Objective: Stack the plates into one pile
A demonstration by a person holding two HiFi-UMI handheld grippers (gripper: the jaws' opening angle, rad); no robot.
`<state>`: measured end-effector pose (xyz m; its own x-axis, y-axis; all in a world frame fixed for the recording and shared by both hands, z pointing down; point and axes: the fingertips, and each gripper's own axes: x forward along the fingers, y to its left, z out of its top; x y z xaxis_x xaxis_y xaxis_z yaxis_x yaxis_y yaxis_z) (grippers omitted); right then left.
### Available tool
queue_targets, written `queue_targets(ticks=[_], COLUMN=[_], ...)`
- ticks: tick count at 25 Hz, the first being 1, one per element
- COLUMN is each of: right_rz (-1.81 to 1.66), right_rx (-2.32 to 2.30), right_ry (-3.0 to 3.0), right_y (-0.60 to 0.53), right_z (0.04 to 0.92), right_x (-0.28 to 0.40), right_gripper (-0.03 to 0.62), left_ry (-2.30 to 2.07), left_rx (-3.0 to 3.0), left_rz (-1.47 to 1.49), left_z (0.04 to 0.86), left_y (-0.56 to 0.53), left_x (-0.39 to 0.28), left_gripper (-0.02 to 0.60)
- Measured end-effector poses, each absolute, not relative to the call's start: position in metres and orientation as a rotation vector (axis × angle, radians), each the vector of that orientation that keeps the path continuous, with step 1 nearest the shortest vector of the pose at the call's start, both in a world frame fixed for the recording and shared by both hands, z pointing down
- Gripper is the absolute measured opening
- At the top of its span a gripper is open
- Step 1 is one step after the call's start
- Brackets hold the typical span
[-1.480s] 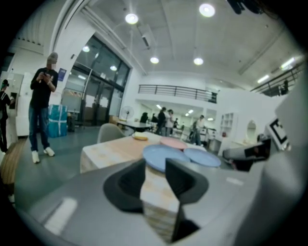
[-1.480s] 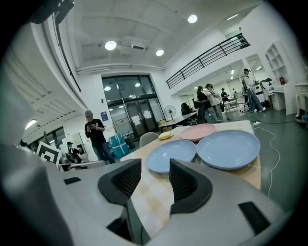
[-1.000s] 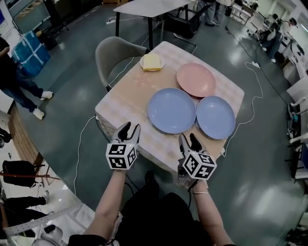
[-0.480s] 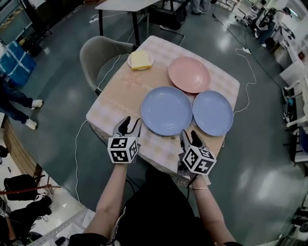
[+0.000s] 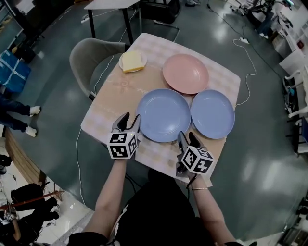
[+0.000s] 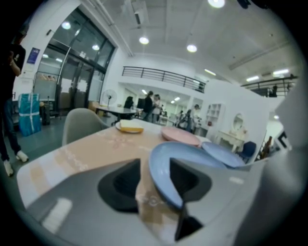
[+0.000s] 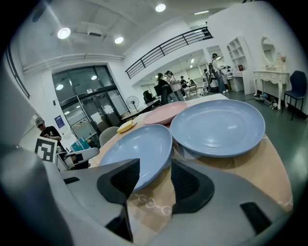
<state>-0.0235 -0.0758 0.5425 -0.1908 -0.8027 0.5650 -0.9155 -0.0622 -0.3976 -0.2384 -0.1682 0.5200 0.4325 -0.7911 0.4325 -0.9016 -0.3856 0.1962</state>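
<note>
Three plates lie on the checked table (image 5: 103, 120): a large blue plate (image 5: 163, 115), a smaller blue plate (image 5: 212, 114) to its right, and a pink plate (image 5: 185, 73) behind them. My left gripper (image 5: 127, 123) is at the large blue plate's left near rim. Its jaws have just been opening. In the left gripper view (image 6: 154, 168) the large blue plate (image 6: 163, 166) has its rim in the gap, and the pads do not press on it. My right gripper (image 5: 188, 139) stands open at that plate's near right rim. The right gripper view (image 7: 149, 168) shows the large blue plate (image 7: 137, 151) just ahead, with nothing gripped.
A small white plate with a yellow item (image 5: 132, 61) sits at the table's far left corner. A grey chair (image 5: 89, 57) stands at the table's left side. Cables (image 5: 248, 72) run over the floor, and another table (image 5: 108, 5) stands behind.
Both grippers have moved forward from in front of the table to its near edge. The left one now reaches the large blue plate's rim and the right one is close to it.
</note>
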Motion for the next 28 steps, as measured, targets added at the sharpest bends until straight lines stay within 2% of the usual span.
queue_targets(ticks=[19, 22, 28], right_rz=[1.206, 1.212, 1.187], right_rx=[1.817, 1.811, 1.806], right_ry=[-1.997, -1.992, -1.975], right_y=[-0.099, -0.102, -0.101], right_z=[0.568, 0.571, 0.572], right_x=[-0.029, -0.028, -0.026], right_gripper=[0.181, 0.181, 0.169], left_ry=[-1.318, -1.322, -1.383], left_rx=[2.254, 2.252, 2.223], left_rz=[0.552, 0.578, 0.594], left_z=[0.558, 0.560, 0.560], left_y=[-0.207, -0.208, -0.209], left_x=[-0.208, -0.207, -0.212], left_gripper=[0.188, 0.172, 0.095])
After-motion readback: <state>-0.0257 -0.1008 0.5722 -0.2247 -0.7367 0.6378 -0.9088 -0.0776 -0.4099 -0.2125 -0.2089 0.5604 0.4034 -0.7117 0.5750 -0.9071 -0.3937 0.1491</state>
